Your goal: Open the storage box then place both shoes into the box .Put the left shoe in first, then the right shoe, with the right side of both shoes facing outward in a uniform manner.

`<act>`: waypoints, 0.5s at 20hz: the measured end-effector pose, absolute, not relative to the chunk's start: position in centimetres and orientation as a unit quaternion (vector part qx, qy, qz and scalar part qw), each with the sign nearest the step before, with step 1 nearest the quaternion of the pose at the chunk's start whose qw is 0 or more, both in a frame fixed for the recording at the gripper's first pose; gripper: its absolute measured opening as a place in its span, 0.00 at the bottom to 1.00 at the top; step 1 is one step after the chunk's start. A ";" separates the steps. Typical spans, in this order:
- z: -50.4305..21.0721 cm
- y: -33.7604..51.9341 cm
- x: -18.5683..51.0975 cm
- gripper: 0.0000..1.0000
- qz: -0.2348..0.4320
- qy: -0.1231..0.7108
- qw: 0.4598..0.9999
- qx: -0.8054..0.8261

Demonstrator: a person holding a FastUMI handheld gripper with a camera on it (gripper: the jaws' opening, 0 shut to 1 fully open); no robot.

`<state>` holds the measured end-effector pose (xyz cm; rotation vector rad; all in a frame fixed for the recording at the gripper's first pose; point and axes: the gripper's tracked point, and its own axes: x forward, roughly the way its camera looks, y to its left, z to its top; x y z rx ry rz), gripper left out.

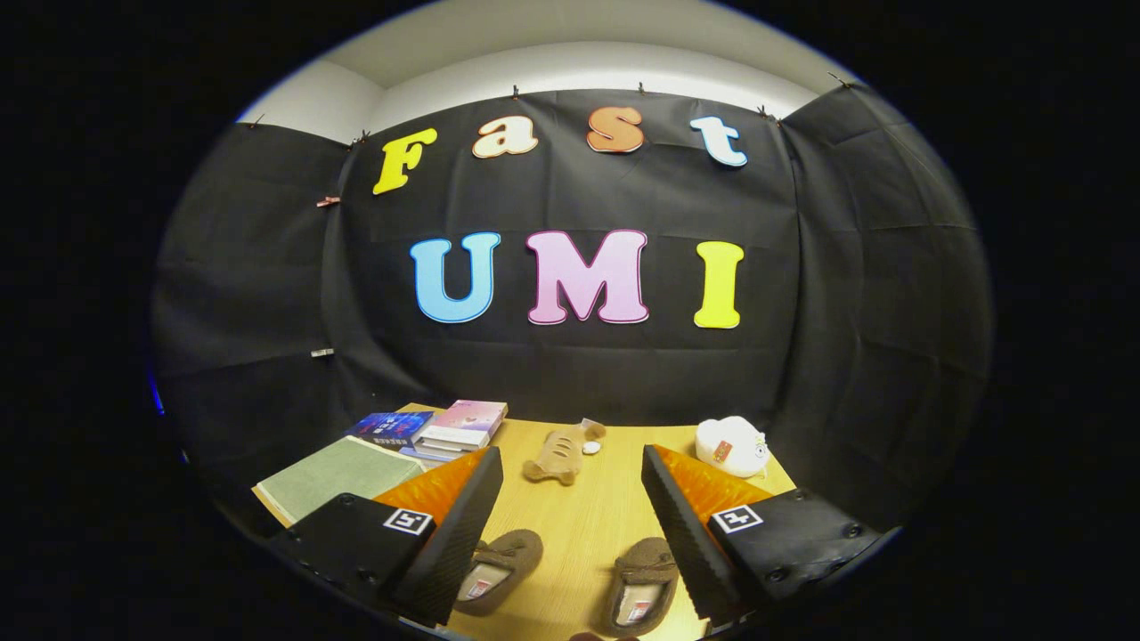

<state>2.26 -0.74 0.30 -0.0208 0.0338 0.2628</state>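
Observation:
Two brown slippers lie on the wooden table (pixel 588 525) between and below my fingers. One slipper (pixel 500 570) lies by the left finger (pixel 459 525), partly hidden by it. The other slipper (pixel 643 586) lies by the right finger (pixel 681 525). Both point away from me with their openings toward me. My gripper (pixel 570 499) is open, held above the table, with nothing between its fingers.
Beyond the fingers a tan plush toy (pixel 561 454) lies mid-table. A white plush toy (pixel 732 447) sits at the far right. At the far left are stacked books (pixel 459 427) and a pale green flat book or folder (pixel 338 476). Black cloth walls close the booth.

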 end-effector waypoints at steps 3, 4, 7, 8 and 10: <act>-1.6 0.1 2.7 0.98 0.139 0.055 0.989 0.000; -1.9 0.6 2.9 0.98 0.139 0.062 0.988 -0.001; -2.9 2.6 2.8 0.99 0.153 0.080 0.985 0.009; -3.4 3.6 2.7 0.98 0.162 0.089 0.983 0.015; -5.4 5.9 2.4 0.99 0.184 0.121 0.975 0.031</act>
